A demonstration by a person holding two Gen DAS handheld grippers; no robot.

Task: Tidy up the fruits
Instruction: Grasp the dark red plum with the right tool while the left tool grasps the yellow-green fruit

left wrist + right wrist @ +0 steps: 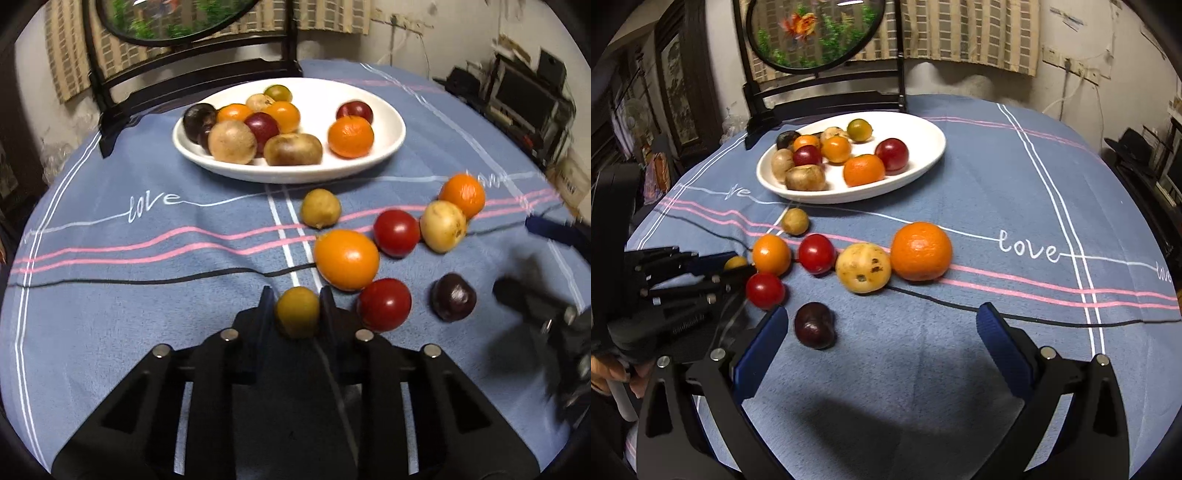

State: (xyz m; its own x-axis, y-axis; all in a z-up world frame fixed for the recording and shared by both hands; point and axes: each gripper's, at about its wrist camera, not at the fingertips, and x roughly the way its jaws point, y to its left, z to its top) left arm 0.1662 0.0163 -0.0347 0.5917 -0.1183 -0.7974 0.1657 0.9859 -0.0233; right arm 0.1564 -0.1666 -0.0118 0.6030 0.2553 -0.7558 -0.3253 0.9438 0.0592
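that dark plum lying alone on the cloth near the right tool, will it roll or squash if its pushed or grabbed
The dark plum is round and sits free on the tablecloth, so a sideways push would probably roll it, though the fuzzy cloth may slow it. Its skin looks glossy, so the pads might slip. It is likely soft enough to bruise under a hard squeeze.

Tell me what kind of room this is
Probably a lived-in home room. A round table under a blue cloth holds a white plate of fruit, with a dark wooden chair behind and scuffed plaster walls.
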